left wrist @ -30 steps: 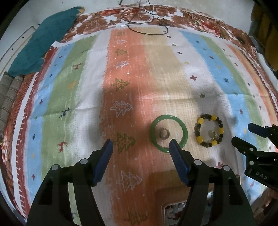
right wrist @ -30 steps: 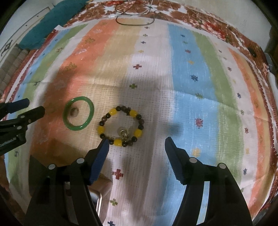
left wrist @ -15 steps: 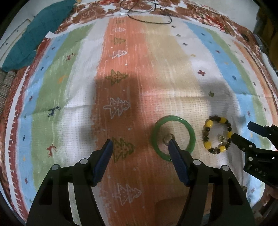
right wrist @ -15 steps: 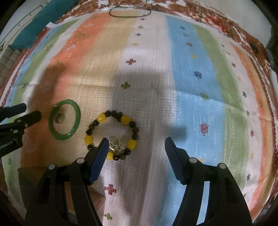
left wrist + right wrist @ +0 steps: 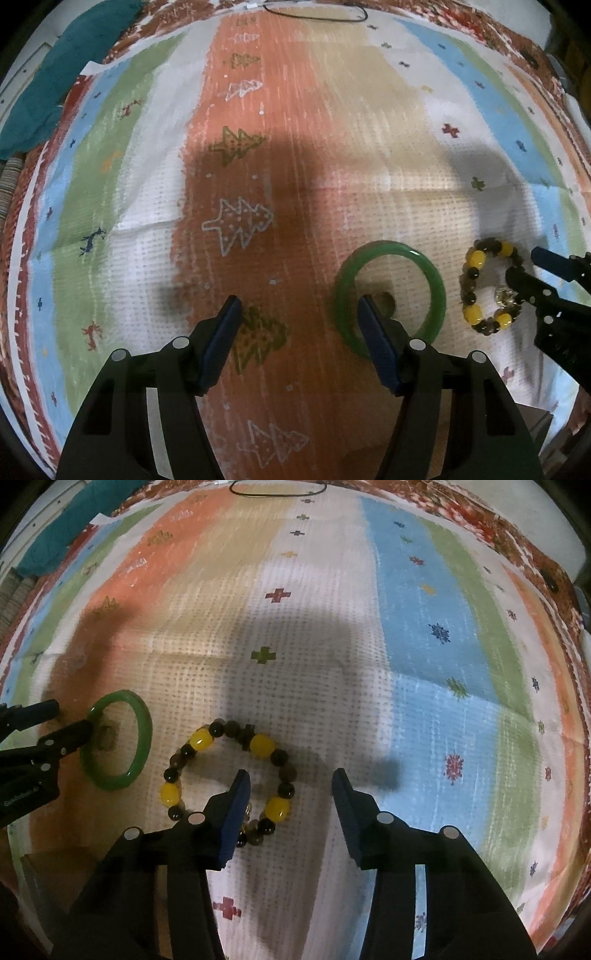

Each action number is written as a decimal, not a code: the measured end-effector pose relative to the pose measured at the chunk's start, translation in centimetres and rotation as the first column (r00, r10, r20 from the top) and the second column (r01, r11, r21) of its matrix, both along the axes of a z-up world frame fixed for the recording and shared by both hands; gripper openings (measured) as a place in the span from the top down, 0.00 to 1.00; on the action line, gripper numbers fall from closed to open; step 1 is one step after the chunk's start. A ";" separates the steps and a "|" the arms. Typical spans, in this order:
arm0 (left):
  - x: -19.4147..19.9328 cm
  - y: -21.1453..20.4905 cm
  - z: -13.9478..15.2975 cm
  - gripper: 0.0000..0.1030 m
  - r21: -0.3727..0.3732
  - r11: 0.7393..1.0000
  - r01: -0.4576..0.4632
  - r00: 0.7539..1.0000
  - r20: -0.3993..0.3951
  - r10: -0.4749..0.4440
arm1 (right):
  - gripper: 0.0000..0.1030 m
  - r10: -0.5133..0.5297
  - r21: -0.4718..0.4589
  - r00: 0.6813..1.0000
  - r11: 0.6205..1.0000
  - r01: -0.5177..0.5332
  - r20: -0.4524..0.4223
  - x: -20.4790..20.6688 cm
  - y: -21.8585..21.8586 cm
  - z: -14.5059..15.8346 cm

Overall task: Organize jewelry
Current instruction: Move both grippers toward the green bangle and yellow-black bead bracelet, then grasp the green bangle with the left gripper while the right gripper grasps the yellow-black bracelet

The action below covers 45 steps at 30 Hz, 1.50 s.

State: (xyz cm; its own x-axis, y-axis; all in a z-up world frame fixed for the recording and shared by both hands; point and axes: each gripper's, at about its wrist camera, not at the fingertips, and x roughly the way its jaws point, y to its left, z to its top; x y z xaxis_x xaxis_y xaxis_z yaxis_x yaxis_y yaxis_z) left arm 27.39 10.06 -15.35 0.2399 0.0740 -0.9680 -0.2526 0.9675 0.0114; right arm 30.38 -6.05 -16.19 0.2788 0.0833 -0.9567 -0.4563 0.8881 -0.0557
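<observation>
A green bangle [image 5: 436, 284] lies flat on the striped cloth, with a small brownish ring [image 5: 386, 301] inside it. My left gripper [image 5: 297, 308] is open; its right finger reaches over the bangle's near left rim, its left finger stands outside. A bracelet of yellow and dark beads [image 5: 201, 740] lies right of the bangle [image 5: 142, 734]. My right gripper [image 5: 290, 781] is open; its left finger is inside the bracelet's loop, covering a pale charm, its right finger outside. The bracelet also shows in the left wrist view [image 5: 474, 260].
The striped cloth [image 5: 406, 609] covers the whole surface. A black cord loop [image 5: 314, 11] lies at the far edge. A teal cloth [image 5: 55, 74] lies at the far left. A brown box corner [image 5: 55, 878] shows near the lower left.
Both grippers have come lower and closer to the cloth. The left one now straddles the bangle's rim and the right one the bracelet's beads. The jewelry has not moved.
</observation>
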 end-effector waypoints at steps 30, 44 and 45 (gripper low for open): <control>0.0 -0.9 1.9 0.93 0.005 1.000 -0.008 0.999 0.041 0.008 | 0.90 0.084 0.079 0.987 0.992 -0.095 0.140 -0.5 2.6 3.9; -1.4 -0.9 4.9 0.92 -0.010 1.000 -0.010 0.994 0.107 0.011 | 0.90 0.085 0.124 0.981 0.986 -0.107 0.172 -2.2 2.1 6.5; -1.6 -1.1 5.1 0.92 -0.009 1.000 -0.008 0.994 0.111 0.009 | 0.90 0.084 0.128 0.982 0.986 -0.106 0.168 -2.3 2.0 6.5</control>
State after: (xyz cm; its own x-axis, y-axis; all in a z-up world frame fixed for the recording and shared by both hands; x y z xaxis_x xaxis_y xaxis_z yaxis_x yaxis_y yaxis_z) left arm 25.77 8.99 -10.21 0.3449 0.0681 -0.9362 -0.2599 0.9653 -0.0255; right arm 28.06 -4.02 -9.65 0.4135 0.2429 -0.8775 -0.5340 0.8453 -0.0176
